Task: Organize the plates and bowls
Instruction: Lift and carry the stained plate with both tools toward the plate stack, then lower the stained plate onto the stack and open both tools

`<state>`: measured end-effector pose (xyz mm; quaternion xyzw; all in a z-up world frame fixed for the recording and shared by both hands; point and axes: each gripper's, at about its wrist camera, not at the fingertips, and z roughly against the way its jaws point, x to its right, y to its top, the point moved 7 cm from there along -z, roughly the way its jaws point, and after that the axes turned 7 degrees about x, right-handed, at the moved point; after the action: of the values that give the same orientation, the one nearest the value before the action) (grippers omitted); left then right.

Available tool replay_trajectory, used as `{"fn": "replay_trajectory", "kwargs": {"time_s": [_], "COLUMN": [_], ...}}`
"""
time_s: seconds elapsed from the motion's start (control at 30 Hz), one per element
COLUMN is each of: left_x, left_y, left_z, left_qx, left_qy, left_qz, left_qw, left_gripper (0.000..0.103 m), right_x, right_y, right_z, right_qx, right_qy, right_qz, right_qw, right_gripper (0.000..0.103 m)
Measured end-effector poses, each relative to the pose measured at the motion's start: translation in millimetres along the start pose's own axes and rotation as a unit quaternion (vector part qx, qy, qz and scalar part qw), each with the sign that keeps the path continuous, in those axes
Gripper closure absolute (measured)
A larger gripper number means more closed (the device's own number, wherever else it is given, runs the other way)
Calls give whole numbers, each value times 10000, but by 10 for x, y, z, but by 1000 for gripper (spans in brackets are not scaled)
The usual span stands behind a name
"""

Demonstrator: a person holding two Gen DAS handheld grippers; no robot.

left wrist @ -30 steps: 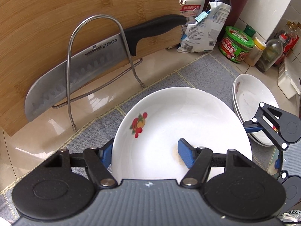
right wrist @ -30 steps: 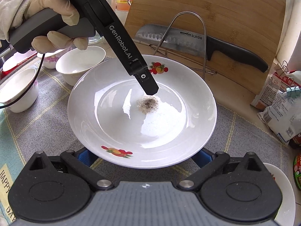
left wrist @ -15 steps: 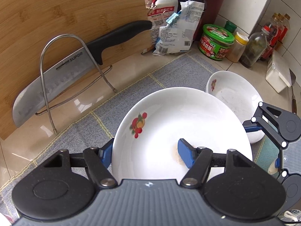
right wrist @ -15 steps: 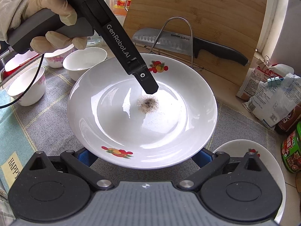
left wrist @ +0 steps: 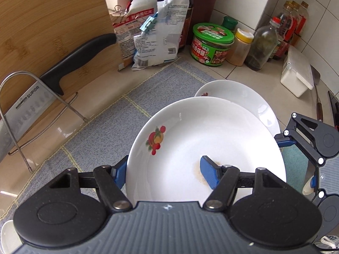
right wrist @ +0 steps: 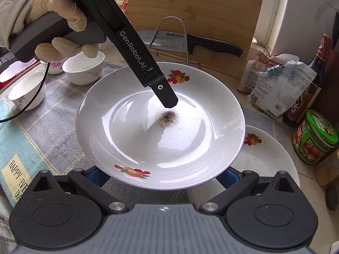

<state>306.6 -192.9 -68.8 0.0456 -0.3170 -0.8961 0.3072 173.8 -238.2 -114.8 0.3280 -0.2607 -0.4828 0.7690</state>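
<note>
Carrying a dirty plate (right wrist: 161,127) across the worktop, mid-transfer, toward the second plate (right wrist: 264,160) lying on the grey mat (left wrist: 148,97). Your left tongs (left wrist: 167,169) are clamped on the plate's rim: one blue pad under the outside edge, the other pressed inside the bowl of the plate next to the brown speck patch. Grip is at its tightest. Your right tongs (right wrist: 161,175) sit under the near rim of the same plate, blue pads either side and below it; can't tell whether they pinch it or just cradle it.

The held plate is off the mat, tilted slightly, overlapping the near-left edge of the second plate in both views. Fruit prints are visible on both.

Next move, as a judgement: slide the held plate until it is centred over the second plate, level it, lower it to nest, then release. Watch that the rim doesn't clip the lower plate on the way down.

Relative to the second plate: the green-lidded jar (left wrist: 211,44) is behind it and the small bowls (right wrist: 84,69) are well away on the far side of the held plate.
</note>
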Motion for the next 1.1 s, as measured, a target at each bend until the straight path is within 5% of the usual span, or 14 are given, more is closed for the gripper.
{"fn": "replay_trajectory", "kwargs": {"time_s": [1.1], "left_x": [790], "left_y": [408], "left_z": [-805], "left_qx": [-336], "left_qy": [-738], "left_qz": [-696], "left_qw": [9943], "left_gripper": [35], "right_x": [712], "right_y": [-567], "right_z": [352], "right_qx": [-219], "right_qy": [-702], "right_qz": [-806], "right_qw": [9940], "right_gripper": [0]}}
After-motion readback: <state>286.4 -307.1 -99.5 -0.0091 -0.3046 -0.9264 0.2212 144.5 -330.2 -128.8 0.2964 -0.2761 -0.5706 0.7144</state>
